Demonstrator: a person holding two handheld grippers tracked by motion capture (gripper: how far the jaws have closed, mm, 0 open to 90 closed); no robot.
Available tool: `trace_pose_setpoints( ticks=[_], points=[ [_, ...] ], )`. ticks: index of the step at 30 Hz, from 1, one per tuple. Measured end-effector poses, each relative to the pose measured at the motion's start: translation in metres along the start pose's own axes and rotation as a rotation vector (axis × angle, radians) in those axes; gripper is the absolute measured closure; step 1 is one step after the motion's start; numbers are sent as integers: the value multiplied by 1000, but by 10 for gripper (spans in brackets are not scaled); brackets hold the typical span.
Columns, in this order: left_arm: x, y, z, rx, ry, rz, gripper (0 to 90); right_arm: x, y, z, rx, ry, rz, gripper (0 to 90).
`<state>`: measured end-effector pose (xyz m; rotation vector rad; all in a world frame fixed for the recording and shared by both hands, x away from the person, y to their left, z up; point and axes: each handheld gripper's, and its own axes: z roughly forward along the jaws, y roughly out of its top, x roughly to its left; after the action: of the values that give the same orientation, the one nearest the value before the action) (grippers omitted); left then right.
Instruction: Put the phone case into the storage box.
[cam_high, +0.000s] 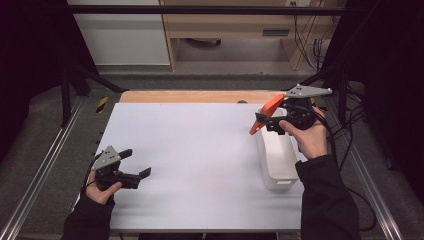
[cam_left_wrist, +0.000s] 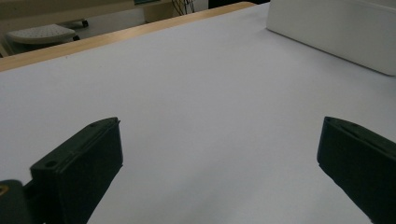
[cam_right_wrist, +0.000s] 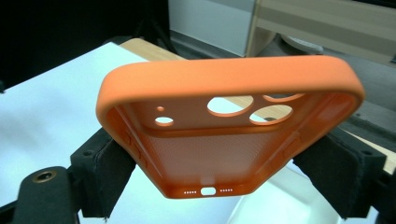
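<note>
Right gripper (cam_high: 265, 121) at 2 o'clock clamping orange phone case (cam_right_wrist: 224, 135) above white bin (cam_high: 276, 160), left gripper (cam_high: 136, 162) at 8 o'clock, jaws wide, over white table (cam_high: 200, 150)

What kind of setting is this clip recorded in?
Probably a lab or workshop recording station: a white-topped table inside a metal frame, loose cables beside it, plain cabinets behind.

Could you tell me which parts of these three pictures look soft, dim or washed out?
High view: surroundings dark, white table evenly bright, left gripper slightly soft. Left gripper view: near jaws dark, white bin pale with little detail. Right gripper view: orange phone case sharp, background blurred.
</note>
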<state>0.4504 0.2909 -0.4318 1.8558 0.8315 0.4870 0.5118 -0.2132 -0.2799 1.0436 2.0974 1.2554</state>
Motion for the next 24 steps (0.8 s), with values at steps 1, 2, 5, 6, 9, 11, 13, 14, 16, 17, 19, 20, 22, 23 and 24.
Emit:
trace_pose_setpoints(
  ticks=[1, 2, 5, 6, 9, 11, 13, 14, 16, 17, 19, 20, 22, 23, 24],
  points=[
    [1, 0, 0, 2, 2, 0, 0, -1, 0, 0, -2, -10, 4, 158],
    [1, -1, 0, 3, 5, 3, 0, -2, 1, 1, -4, -15, 10, 158],
    [3, -2, 1, 3, 15, 3, 0, -6, 1, 2, -4, -50, 20, 157],
    [3, -2, 1, 3, 20, 5, 0, -7, 2, 3, -6, -58, 23, 157],
    [5, -3, 1, 2, 28, 5, 0, -10, 3, 4, -14, -74, 39, 157],
    [5, -4, 1, 2, 30, 4, 0, -12, 3, 6, -18, -89, 45, 157],
    [6, -4, 1, 0, 35, 3, 0, -14, 4, 7, -19, -99, 56, 157],
    [7, -4, 0, 0, 36, 1, 0, -15, 4, 8, -19, -104, 59, 157],
    [7, -5, 0, -2, 40, -1, 0, -18, 5, 9, -17, -116, 70, 157],
    [7, -5, 0, -3, 41, -3, 0, -19, 5, 10, -18, -122, 74, 157],
    [8, -5, 1, -5, 42, -7, 0, -21, 5, 11, -23, -128, 83, 157],
    [8, -5, 1, -5, 42, -8, 0, -22, 5, 11, -25, -130, 85, 157],
    [8, -6, 1, -3, 41, -10, 0, -24, 6, 12, -24, -142, 89, 157],
    [8, -6, 1, -3, 41, -11, 0, -25, 6, 13, -23, -148, 94, 157],
    [8, -6, 1, -3, 41, -11, 0, -26, 6, 13, -25, -159, 100, 157]
  ],
)
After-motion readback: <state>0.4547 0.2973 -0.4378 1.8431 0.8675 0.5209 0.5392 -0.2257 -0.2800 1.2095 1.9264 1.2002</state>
